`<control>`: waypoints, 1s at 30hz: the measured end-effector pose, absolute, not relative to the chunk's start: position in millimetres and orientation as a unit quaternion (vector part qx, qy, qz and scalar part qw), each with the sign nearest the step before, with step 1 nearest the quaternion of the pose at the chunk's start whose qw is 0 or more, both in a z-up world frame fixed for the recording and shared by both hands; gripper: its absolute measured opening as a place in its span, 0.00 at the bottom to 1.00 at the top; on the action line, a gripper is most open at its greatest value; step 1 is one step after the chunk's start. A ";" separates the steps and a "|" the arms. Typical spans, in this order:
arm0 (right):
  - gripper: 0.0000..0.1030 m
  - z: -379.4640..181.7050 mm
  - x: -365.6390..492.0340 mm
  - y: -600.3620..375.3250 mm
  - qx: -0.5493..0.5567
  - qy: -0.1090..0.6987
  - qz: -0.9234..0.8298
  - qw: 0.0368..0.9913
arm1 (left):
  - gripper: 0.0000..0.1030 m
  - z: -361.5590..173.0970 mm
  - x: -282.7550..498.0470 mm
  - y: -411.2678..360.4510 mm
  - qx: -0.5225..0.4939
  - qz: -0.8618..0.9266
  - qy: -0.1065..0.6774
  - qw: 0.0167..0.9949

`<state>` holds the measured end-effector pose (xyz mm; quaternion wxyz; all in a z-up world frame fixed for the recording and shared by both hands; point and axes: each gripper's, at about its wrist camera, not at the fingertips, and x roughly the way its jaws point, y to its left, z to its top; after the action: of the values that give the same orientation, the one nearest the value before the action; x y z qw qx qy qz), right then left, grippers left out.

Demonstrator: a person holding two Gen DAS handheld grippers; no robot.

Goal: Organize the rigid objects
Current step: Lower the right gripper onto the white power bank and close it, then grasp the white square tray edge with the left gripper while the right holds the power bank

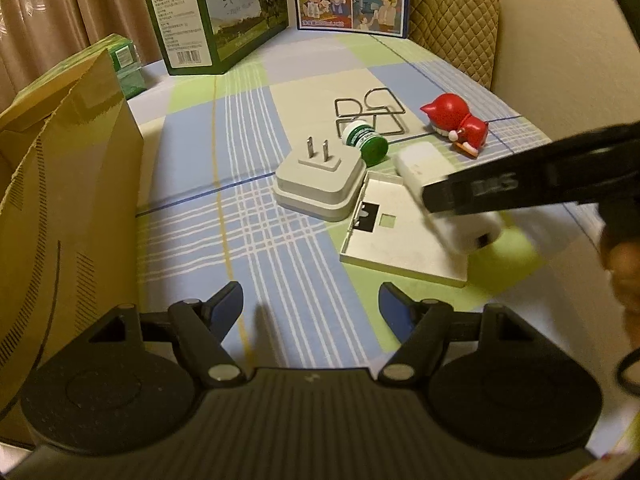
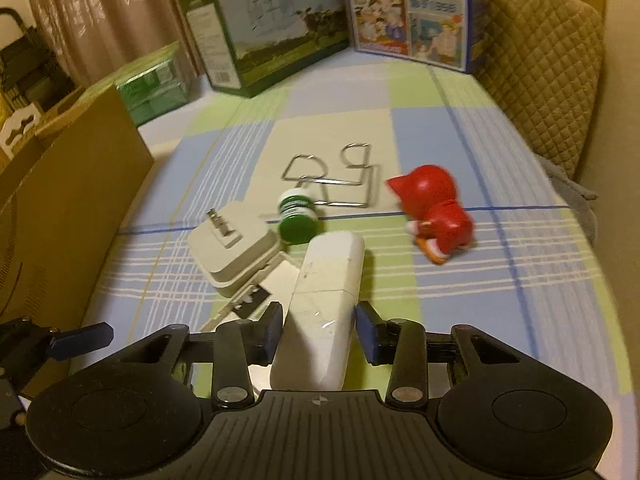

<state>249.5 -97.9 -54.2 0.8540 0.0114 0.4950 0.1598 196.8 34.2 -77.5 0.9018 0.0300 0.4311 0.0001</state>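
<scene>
Right gripper (image 2: 318, 332) — jaws clamping the white block (image 2: 324, 304) — left gripper (image 1: 310, 312) agape.

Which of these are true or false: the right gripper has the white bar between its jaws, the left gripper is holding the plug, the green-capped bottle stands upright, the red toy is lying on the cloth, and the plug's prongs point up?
1. The right gripper has the white bar between its jaws. True.
2. The left gripper is holding the plug adapter. False: its jaws are open and empty; the adapter sits on the tablecloth.
3. The green-capped bottle stands upright. False: it lies on its side.
4. The red toy is lying on the cloth. True.
5. The adapter's prongs point up. True.
</scene>
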 end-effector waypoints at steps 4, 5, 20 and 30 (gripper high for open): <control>0.15 -45.4 244.0 -122.6 0.006 0.490 0.145 0.859 | 0.69 -73.2 196.8 31.4 0.020 -0.021 0.416 0.909; 0.12 -45.7 243.5 -128.6 0.003 0.496 0.139 0.857 | 0.69 -72.9 197.2 29.9 0.020 -0.027 0.414 0.910; 0.40 -56.1 246.5 -155.4 0.057 0.505 0.125 0.852 | 0.71 -80.4 204.2 16.2 0.040 -0.058 0.413 0.908; 0.36 -66.4 248.4 -140.5 -0.001 0.520 0.144 0.842 | 0.78 -82.1 210.5 11.9 0.041 -0.083 0.404 0.910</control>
<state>248.4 -140.5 -66.4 0.8419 -0.0009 0.5199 0.1444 210.5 11.9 -82.1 0.9099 0.0411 0.4044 -0.0831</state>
